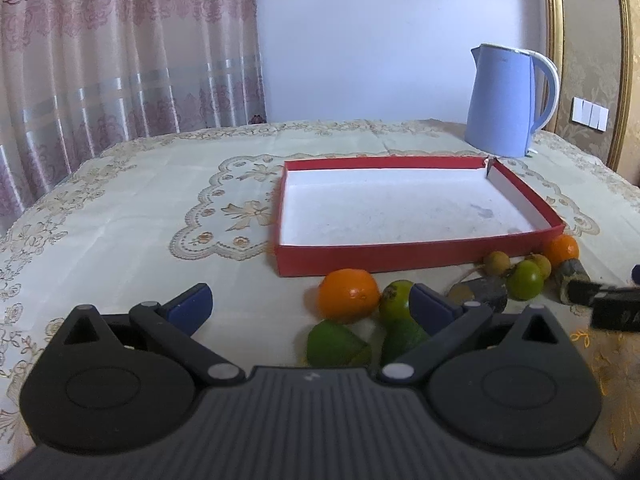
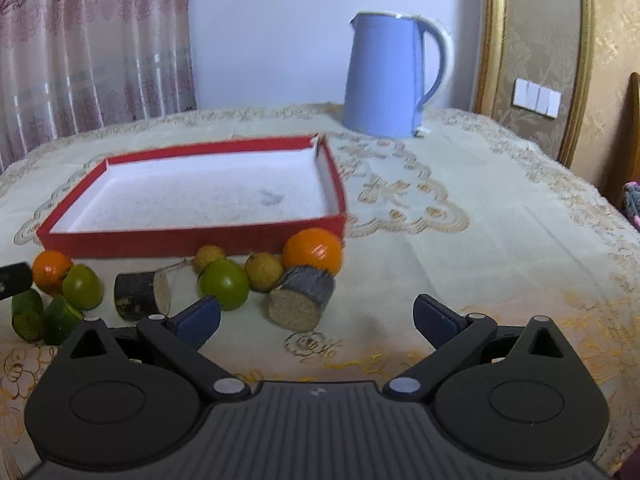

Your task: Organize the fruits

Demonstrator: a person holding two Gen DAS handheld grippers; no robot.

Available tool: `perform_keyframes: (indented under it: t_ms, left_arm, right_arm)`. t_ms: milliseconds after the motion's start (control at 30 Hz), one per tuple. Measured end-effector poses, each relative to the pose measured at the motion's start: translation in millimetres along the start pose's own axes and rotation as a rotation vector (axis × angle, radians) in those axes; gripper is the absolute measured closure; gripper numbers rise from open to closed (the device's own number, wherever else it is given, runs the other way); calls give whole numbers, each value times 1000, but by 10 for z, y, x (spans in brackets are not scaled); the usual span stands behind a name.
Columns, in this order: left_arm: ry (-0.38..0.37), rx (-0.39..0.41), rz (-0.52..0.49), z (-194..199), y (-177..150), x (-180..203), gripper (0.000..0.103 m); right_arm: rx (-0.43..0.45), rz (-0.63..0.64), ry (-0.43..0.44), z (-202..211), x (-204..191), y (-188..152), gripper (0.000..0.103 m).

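We see the fruits lying in a loose row on the tablecloth (image 2: 460, 240), along the near wall of the red box (image 1: 400, 258), none of them inside it. In the right wrist view, an orange (image 2: 313, 249) sits at the box's near right corner, touching a dark log-like piece with a pale cut face (image 2: 301, 300). Left of it lie a small tan fruit (image 2: 263, 271), a green round fruit (image 2: 223, 283) and another tan fruit (image 2: 207, 257), then a second dark cut piece (image 2: 140, 295). Farther left are a green fruit (image 2: 82, 286), a second orange (image 2: 50, 271) and two cut green pieces (image 2: 40, 318).

Our right gripper (image 2: 316, 320) hangs low over the cloth with its blue-tipped fingers spread wide and nothing between them, just near of the log-like piece. Our left gripper (image 1: 310, 304) is likewise spread and empty; in the left wrist view the left orange (image 1: 348, 295) and the green pieces (image 1: 336, 344) lie between its fingers, though we cannot tell whether it touches them.

The box has a white, empty floor. Beyond its far right corner stands a light blue electric kettle (image 2: 394, 76). A patterned curtain (image 1: 120, 52) hangs at far left.
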State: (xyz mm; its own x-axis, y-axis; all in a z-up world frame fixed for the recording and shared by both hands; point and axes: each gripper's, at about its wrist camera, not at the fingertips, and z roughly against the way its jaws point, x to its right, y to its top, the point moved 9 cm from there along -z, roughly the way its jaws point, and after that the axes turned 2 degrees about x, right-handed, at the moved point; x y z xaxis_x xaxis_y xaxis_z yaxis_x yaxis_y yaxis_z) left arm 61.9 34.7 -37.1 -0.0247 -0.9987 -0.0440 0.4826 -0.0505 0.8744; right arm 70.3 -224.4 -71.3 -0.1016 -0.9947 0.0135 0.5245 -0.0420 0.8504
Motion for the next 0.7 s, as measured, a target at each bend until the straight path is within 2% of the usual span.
perform_keyframes:
  t_ms: [100, 267, 567, 700]
  left_arm:
    - [21, 5, 7, 69, -28, -174, 0]
    - [-3, -5, 79, 139, -94, -362, 0]
    - [-34, 15, -14, 110, -119, -67, 0]
    - [-57, 5, -23, 58, -140, 25, 0]
  right_arm:
    - [18, -30, 14, 52, 101, 22, 0]
    - [16, -74, 41, 46, 170, 7, 0]
    - [12, -51, 45, 33, 134, -23, 0]
    - [16, -51, 51, 36, 130, -16, 0]
